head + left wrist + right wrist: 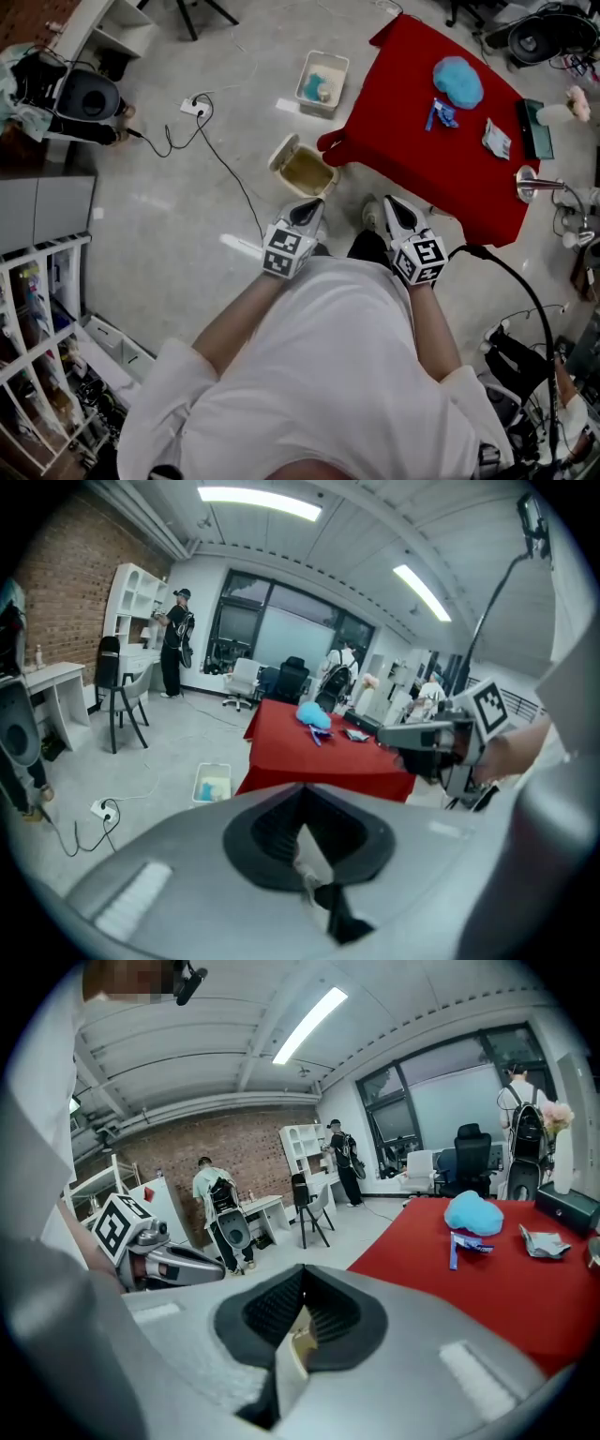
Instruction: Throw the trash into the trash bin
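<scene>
On the floor beside the red table [403, 141] stands a beige trash bin [307, 172] with its lid flipped open. Trash lies on the table: a blue wrapper [441, 114] and a crumpled silver wrapper [496, 139], next to a blue fluffy thing [457, 82]. Both grippers are held in front of the person's chest, short of the table. My left gripper [307, 214] hangs just on the near side of the bin, jaws shut and empty. My right gripper [398, 214] is shut with nothing in it, near the table's front corner. The wrappers [466, 1244] show far off in the right gripper view.
A white basket [322, 82] sits on the floor behind the bin. A power strip with a black cable [197, 106] trails across the floor at left. White shelves [37, 309] stand at the left edge, a metal lamp [539, 183] at the right. People stand far off by a desk [216, 1194].
</scene>
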### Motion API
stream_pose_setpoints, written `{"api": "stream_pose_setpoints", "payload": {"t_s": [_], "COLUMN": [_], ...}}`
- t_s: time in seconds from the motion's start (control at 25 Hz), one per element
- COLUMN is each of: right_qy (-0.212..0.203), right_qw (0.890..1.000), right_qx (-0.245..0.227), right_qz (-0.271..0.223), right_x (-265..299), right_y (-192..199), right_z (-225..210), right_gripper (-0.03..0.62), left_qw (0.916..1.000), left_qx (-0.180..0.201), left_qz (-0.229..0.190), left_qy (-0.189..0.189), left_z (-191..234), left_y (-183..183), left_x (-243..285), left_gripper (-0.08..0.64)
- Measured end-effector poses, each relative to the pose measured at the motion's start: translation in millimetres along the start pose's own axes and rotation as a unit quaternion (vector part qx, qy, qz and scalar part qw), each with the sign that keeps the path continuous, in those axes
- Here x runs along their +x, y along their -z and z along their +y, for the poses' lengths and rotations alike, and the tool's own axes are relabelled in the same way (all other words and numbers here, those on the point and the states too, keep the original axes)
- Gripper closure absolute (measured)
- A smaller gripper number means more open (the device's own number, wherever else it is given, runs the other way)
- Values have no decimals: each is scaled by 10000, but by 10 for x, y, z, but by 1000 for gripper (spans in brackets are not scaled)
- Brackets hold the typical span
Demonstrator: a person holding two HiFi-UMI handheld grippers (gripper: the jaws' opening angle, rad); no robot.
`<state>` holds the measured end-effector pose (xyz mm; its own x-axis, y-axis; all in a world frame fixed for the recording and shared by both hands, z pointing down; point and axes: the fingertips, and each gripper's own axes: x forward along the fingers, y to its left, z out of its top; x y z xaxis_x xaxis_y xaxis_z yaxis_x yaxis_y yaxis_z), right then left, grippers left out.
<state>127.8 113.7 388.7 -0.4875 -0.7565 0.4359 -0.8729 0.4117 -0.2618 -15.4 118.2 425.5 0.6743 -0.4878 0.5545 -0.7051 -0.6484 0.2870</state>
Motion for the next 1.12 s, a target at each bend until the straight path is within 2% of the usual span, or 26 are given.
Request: {"api": "stream_pose_setpoints", "payload": {"t_s": [0.28,0.4,0.72,0.96,1.12], "right_qy": [33,-56,4,209,303], "right_qw": [9999,9997,9973,9925,9848], "right_qx": [-24,-118,-433,-683,-1015], "right_qz": [97,204,591,993,1378], "right_x": [89,153,309,463,613], "right_y": [-102,-177,-257,-209,-125], "right_z": [-609,-887,-1734,-2558,-3041], "right_gripper": [589,546,537,526,508], "left_qw": [9989,9976,9930,9849,9775], "left_qx": [-76,-114,-427,-698,-925], "left_qz": [-158,-217,-212,-186,-188], "left_qy": [-427,-646,-1085,-1576,-1886], "left_z": [48,44,31,104,123], "left_y": [-172,-260,-407,-409,-384], "left_x": [198,318,589,697,750], "left_gripper": [555,555,555,555,555]}}
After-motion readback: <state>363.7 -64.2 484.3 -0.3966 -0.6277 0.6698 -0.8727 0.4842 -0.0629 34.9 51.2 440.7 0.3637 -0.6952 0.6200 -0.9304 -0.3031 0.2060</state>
